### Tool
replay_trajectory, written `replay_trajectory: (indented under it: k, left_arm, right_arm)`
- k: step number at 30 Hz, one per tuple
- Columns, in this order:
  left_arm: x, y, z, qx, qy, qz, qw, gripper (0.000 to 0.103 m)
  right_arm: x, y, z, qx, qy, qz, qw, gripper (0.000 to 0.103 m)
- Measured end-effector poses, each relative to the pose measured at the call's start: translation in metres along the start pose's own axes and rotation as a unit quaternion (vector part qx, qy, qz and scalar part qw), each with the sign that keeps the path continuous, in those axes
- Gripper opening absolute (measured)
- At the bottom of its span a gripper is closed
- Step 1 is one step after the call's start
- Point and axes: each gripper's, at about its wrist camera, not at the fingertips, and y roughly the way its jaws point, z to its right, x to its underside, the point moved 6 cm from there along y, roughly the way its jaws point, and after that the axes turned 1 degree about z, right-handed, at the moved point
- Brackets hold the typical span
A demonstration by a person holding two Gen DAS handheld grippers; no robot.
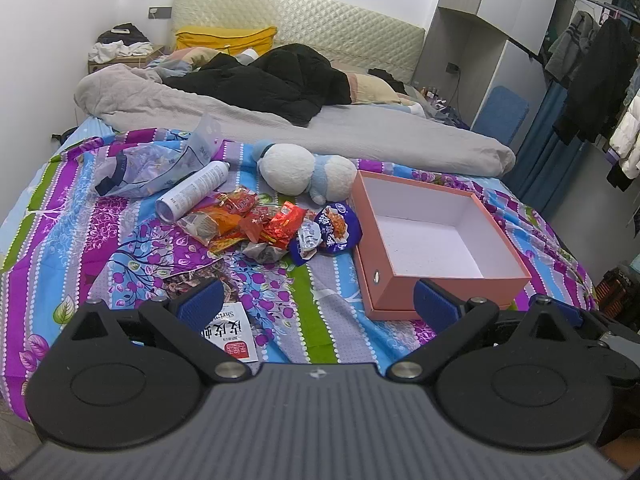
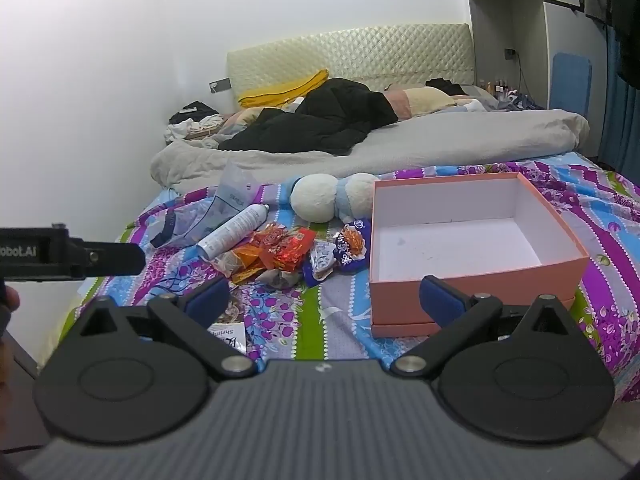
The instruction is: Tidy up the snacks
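Observation:
A pile of snack packets, red and orange [image 1: 256,224] [image 2: 276,254] with blue-purple ones [image 1: 334,230] [image 2: 348,250], lies on the patterned bed sheet. An empty pink box [image 1: 436,240] [image 2: 472,248] sits open to the right of the pile. A white packet with black print [image 1: 232,330] [image 2: 230,334] lies near the front edge. My left gripper [image 1: 320,300] is open and empty, held back from the pile. My right gripper [image 2: 324,296] is open and empty, in front of the box's left corner. The left gripper's side shows in the right wrist view [image 2: 72,256].
A white spray can [image 1: 192,190] [image 2: 236,232], a clear plastic bag [image 1: 160,164] [image 2: 208,216] and a plush toy [image 1: 308,172] [image 2: 332,196] lie behind the pile. A grey duvet [image 1: 320,132] and black clothes [image 1: 272,80] cover the far bed. Clothes hang at the right [image 1: 592,80].

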Motion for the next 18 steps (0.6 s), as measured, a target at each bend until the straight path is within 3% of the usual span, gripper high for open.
replay_trajectory:
  k: [18]
  left_arm:
    - [0.0024,-0.0016,-0.0001,-0.001,0.0,-0.001,1.0,0.102]
  right_arm:
    - [0.0014,0.0003,-0.001,-0.001,-0.003,0.001,1.0,0.103]
